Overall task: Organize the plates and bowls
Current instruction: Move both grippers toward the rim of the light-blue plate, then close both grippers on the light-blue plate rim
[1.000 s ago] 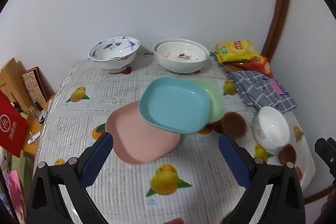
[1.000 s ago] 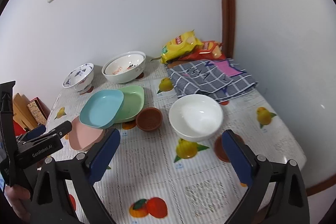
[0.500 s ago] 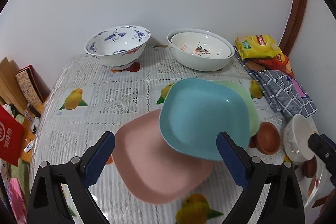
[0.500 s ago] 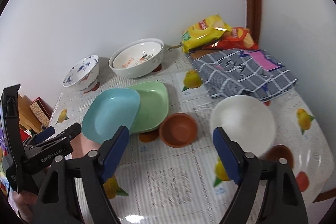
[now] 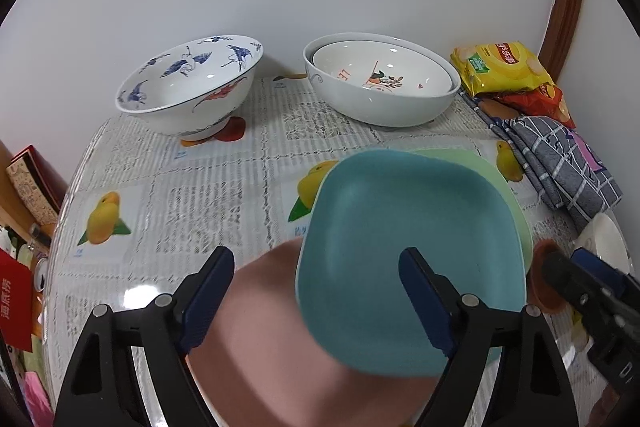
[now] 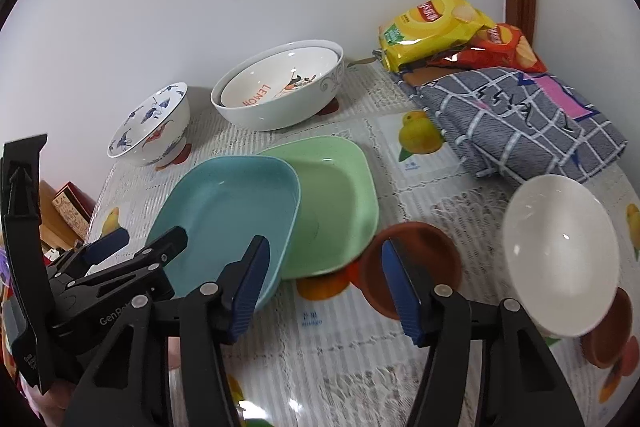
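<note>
Three square plates overlap on the table: pink [image 5: 280, 339], blue [image 5: 404, 239] on it, green [image 5: 508, 195] partly under the blue. In the right wrist view the blue plate [image 6: 228, 211] and green plate [image 6: 332, 203] lie side by side. My left gripper [image 5: 316, 299] is open, low over the near edges of the pink and blue plates. My right gripper [image 6: 324, 287] is open, just above the table before the green plate and a small brown bowl [image 6: 412, 263]. A white bowl [image 6: 560, 251] stands to the right.
A blue-patterned bowl [image 5: 188, 87] and two nested white bowls [image 5: 384, 83] stand at the back by the wall. Snack bags [image 6: 444, 27] and a folded checked cloth [image 6: 520, 119] lie at the back right. Another brown dish [image 6: 608, 335] sits at the right edge.
Both grippers have moved forward and down toward the plates. The left one now reaches over the pink and blue plates; the right one has closed in on the green plate and brown bowl.
</note>
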Demonstrator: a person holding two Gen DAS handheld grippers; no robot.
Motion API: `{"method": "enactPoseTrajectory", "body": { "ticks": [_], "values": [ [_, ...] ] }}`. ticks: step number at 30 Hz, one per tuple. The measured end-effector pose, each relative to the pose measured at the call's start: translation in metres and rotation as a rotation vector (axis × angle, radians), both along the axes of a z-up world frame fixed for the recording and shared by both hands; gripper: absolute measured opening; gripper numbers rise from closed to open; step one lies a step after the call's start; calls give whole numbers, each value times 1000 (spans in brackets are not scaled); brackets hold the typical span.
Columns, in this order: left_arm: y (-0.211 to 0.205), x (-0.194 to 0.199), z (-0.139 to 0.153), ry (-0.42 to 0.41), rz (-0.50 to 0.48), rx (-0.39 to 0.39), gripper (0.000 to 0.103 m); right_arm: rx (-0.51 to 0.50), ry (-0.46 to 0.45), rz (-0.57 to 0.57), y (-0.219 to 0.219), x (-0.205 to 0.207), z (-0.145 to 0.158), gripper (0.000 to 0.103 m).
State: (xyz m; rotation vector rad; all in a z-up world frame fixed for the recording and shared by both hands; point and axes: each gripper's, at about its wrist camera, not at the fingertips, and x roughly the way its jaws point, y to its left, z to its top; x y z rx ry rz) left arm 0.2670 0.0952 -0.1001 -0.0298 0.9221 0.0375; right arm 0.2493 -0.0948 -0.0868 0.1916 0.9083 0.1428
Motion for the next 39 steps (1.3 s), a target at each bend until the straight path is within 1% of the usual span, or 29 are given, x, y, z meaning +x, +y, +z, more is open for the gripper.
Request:
{"method": "enactPoseTrajectory", "body": {
  "ticks": [5, 7, 9, 11, 13, 14, 15, 17, 18, 19, 20, 22, 25, 28, 39],
  "values": [
    [-1, 14, -6, 12, -1, -12, 73, 4, 9, 22, 7, 13, -8, 55],
    [-3, 16, -9, 18, -7, -16, 64, 9, 22, 32, 9, 19, -12, 51],
    [-4, 18, -11, 24, -16, -19, 58, 17, 34, 38, 10, 22, -16, 44],
    [-6, 19, -13, 29, -22, -14, 53, 25, 42, 46, 11, 25, -19, 40],
    [-7, 19, -15, 39, -23, -16, 45, 21, 53, 61, 14, 28, -23, 35],
    [-6, 19, -16, 43, -23, -21, 43, 20, 57, 66, 15, 29, -24, 31],
    [-6, 18, -17, 51, -18, -27, 38, 23, 64, 69, 16, 31, -26, 26],
    [-5, 16, -17, 53, 1, -41, 33, 42, 83, 68, 15, 33, -30, 20],
    [-6, 14, -17, 56, 4, -47, 29, 51, 89, 67, 15, 33, -31, 19],
    [-8, 12, -17, 58, -2, -50, 22, 56, 92, 67, 15, 33, -32, 16],
    [-10, 10, -16, 57, -3, -41, 20, 60, 96, 69, 15, 33, -32, 12],
    [-12, 6, -13, 49, -5, -37, 14, 33, 94, 50, 15, 32, -31, 12],
    [-15, -4, -3, 41, -10, -47, 11, 15, 85, 36, 12, 27, -27, 9],
    [-18, -13, 6, 32, -16, -51, 11, 62, 83, 21, 2, 19, -18, 9],
    [-30, -62, 59, -36, -19, -76, 11, 89, 1, -3, -16, -30, 36, 9]
  ]
}}
